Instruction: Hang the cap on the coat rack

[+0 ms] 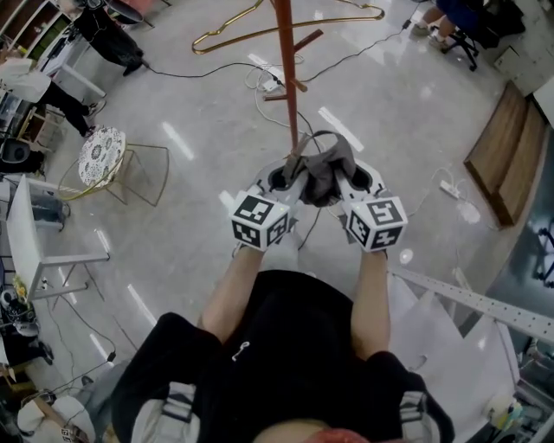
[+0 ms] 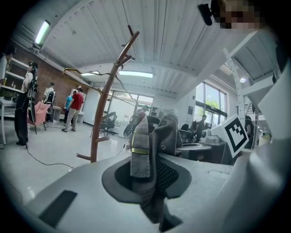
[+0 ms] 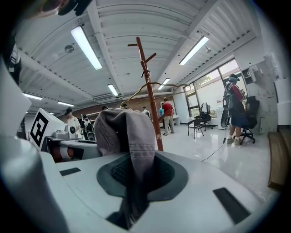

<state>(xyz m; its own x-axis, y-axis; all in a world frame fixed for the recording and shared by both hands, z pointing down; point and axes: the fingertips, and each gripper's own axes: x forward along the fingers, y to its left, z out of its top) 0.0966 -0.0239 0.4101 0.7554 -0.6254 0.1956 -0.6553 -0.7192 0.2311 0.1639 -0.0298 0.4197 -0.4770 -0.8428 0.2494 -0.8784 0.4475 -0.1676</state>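
Note:
A grey cap (image 1: 325, 173) is bunched between my two grippers, close in front of me. The left gripper (image 1: 290, 186) is shut on its strap side, where a brass buckle (image 2: 138, 149) shows in the left gripper view. My right gripper (image 1: 346, 186) pinches the cap's cloth (image 3: 122, 132), which runs down between its jaws. The coat rack (image 1: 288, 78) is a thin brown wooden pole with short pegs, standing just beyond the cap. It rises left of the cap (image 2: 154, 136) as a leaning trunk (image 2: 102, 118) in the left gripper view. In the right gripper view the rack (image 3: 150, 91) stands right behind the cap.
A gold wire frame (image 1: 260, 26) lies past the rack's pole. Cables and a power strip (image 1: 270, 82) trail on the glossy floor around it. A patterned chair (image 1: 102, 156) stands at the left, a wooden board (image 1: 502, 151) at the right. People (image 2: 75, 107) stand far off.

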